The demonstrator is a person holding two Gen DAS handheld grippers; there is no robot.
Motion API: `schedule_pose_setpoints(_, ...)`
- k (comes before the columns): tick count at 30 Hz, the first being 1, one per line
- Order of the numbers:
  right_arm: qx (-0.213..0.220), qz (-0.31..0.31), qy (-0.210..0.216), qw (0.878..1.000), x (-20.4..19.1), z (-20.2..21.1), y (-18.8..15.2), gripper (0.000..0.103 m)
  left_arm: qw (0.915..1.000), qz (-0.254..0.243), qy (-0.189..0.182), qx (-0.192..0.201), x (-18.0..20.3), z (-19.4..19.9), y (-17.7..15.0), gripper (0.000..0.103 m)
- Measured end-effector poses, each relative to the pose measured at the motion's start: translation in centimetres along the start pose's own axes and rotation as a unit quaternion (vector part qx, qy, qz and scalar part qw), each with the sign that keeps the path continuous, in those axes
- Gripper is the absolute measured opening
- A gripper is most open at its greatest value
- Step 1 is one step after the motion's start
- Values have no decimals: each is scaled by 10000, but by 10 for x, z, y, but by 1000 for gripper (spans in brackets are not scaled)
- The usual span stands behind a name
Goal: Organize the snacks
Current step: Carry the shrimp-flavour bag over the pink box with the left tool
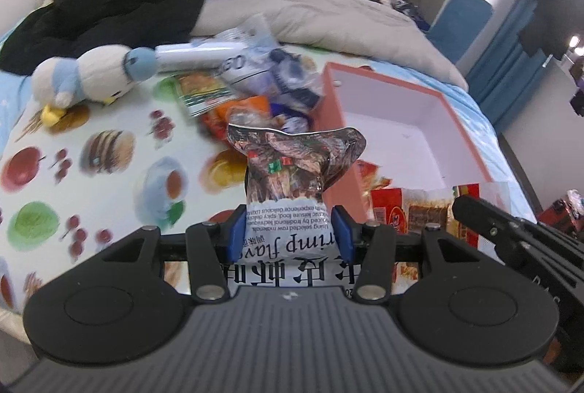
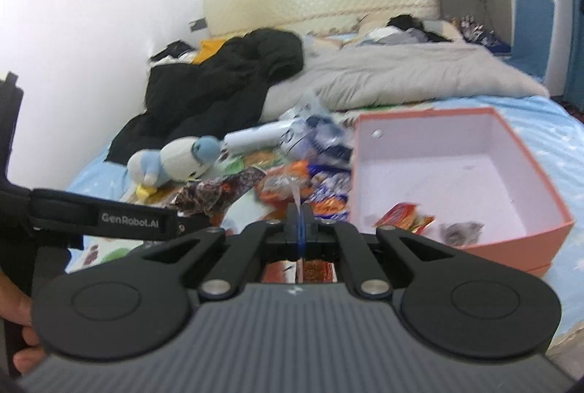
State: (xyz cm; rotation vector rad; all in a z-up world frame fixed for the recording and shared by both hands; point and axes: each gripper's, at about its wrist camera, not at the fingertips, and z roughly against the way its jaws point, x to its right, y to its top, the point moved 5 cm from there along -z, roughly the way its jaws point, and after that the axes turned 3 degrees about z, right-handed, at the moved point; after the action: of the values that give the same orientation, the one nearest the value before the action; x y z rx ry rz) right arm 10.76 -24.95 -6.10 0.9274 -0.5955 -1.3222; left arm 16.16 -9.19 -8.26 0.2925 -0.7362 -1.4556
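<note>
Crinkly printed film is making up the shrimp snack packet (image 1: 288,196), which is sitting pinched across its middle between the blue pads of the left gripper (image 1: 288,232), held just left of the pink box (image 1: 471,152). It is probably handling light, soft and slippery, so squeezing its gathered waist is serving better than nipping a corner. The right gripper (image 2: 300,228) is pressing its fingers together on a thin clear wrapper edge (image 2: 296,196), seemingly of a red packet underneath, though blur is hiding it. More snacks (image 2: 314,181) are lying piled beside the box.
</note>
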Motion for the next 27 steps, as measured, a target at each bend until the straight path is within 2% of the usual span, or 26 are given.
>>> schedule_pose_setpoints(13,288,-300,-381,9984,76,-5,55,3,9983,-403,-407,-100,89,-44,70,54)
schedule_pose_setpoints(21,270,-458,-609,9967,135,-41,78,3,9958,-715,-504,-254,143,-109,109,54)
schedule_pose_setpoints(27,8,-717,-769,9945,179,-81,71,3,9918,-1029,-494,-575,170,-164,115,55)
